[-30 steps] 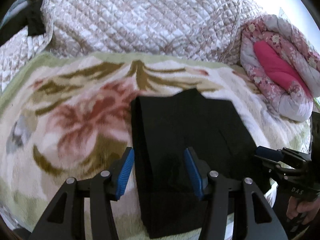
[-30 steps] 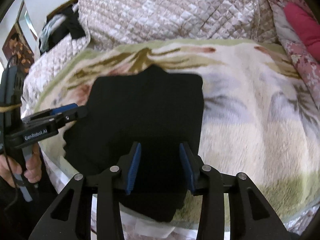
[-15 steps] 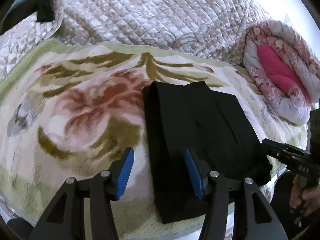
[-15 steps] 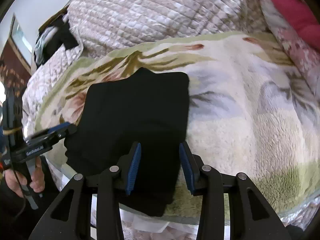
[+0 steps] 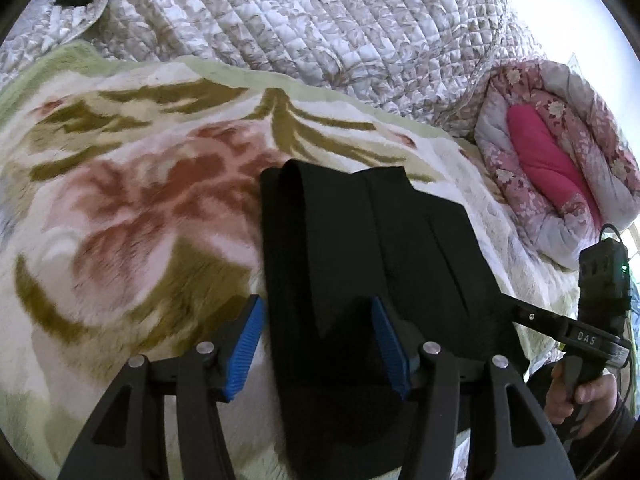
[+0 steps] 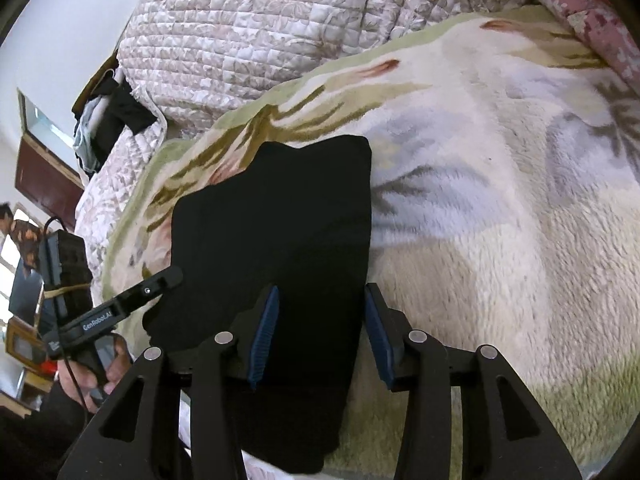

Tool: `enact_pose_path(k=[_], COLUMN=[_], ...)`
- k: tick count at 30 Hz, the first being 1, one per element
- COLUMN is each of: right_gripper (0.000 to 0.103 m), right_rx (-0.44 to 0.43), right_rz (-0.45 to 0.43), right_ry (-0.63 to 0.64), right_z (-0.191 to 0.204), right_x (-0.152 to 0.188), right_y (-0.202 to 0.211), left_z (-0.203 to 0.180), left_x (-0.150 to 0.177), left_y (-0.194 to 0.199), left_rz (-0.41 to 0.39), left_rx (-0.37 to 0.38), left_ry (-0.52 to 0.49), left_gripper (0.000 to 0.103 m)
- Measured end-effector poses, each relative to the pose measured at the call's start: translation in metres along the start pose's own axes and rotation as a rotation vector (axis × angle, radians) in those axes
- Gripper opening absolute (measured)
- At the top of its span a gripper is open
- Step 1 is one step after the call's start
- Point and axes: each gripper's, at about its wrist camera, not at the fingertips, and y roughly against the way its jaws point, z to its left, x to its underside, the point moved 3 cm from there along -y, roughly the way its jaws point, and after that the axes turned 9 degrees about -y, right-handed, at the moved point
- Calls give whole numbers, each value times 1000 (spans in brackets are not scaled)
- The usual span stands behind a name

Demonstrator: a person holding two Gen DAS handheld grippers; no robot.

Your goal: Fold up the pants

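Black pants (image 5: 372, 264), folded into a compact, roughly rectangular stack, are lying flat on a plush floral blanket (image 5: 132, 216) near its front edge. In the left wrist view the top layer is showing lengthwise folds and a seam line running along the stack; at the far end one fold is standing up as a rounded loop. In the right wrist view the pants (image 6: 280, 240) are reading as a plain dark block with a notched far edge and a straight right side.

The left gripper (image 5: 320, 348) is hovering over the near left part of the stack with its blue pads spread wide apart; its jaws have just been opening, and the left edge of the pants is lying below the gap, not pinched. The right gripper (image 6: 320, 332) is hovering over the near right edge of the stack, jaws parted and just opening further, with cloth below the gap but no pad pressing on it. Each gripper is appearing from the side in the other's view, with a hand (image 5: 580, 396) wrapping its handle.

Behind the blanket a quilted bedspread (image 5: 320, 24) is lying bunched. To the right a pink floral quilt (image 5: 560, 152) is sitting rolled up, with a plain pink lining showing in its hollow.
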Motion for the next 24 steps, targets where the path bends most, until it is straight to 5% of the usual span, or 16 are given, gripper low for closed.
enact_pose_path(k=[5, 24], right_gripper=[44, 45], right_rx=[-30, -42], right_rz=[8, 26], right_ry=[-31, -26], right_z=[-4, 7], right_x=[-11, 8], right_y=[-11, -13], left_z=[4, -9], left_x=[-8, 9], left_y=[-10, -3], left_rz=[-13, -4], left_rx=[14, -28], left_ry=[10, 19], left_gripper=[66, 65])
